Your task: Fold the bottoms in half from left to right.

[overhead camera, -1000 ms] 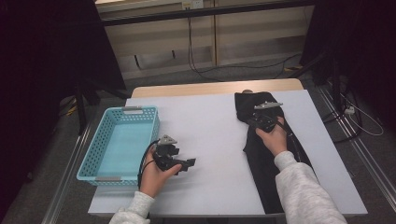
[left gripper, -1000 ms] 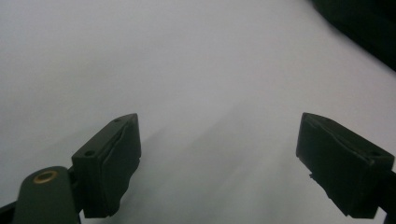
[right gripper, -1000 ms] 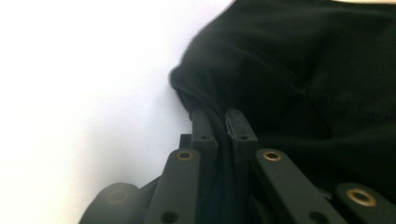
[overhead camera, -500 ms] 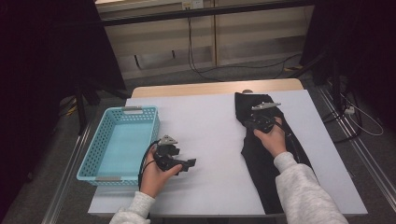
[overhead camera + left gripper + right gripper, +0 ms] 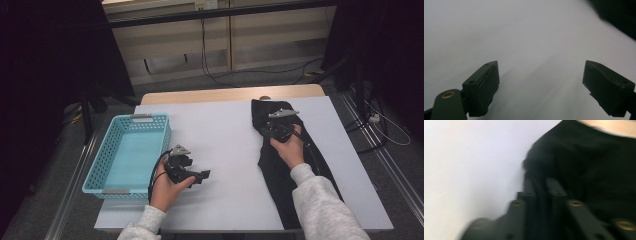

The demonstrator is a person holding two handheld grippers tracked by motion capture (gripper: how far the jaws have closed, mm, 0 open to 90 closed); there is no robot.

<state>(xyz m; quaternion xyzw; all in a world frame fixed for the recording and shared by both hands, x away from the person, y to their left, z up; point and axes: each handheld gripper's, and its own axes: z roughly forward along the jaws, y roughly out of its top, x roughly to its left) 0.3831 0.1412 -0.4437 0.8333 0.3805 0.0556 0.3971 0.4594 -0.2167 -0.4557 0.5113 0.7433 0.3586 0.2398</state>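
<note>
At the left edge of the white table (image 5: 227, 150) sat a light blue perforated basket (image 5: 150, 131), its long side running away from the person. Just to its right, near the front edge, the left hand (image 5: 167, 187) held the left gripper (image 5: 200, 176) low over the bare table top, jaws pointing toward the middle of the table. In the left gripper view its two black jaws stood wide apart with only white surface between them, and a dark corner of cloth (image 5: 616, 17) showed far off at the upper right.

The middle of the table lay bare. To the right of it a long black garment (image 5: 280, 175) stretched from the far edge down to the near edge, lying flat on the table and well apart from the basket. The right hand (image 5: 289, 148) rested over the upper part of the garment, holding the right gripper (image 5: 270, 129) at the garment's left border, the grey plate on top facing up.

In the right gripper view the right gripper's jaws stood a narrow gap apart at the cloth's edge (image 5: 531, 170), and they had just been opening. That picture was blurred and black on black, so I could not tell whether cloth was between the pads or whether they pressed on it
</note>
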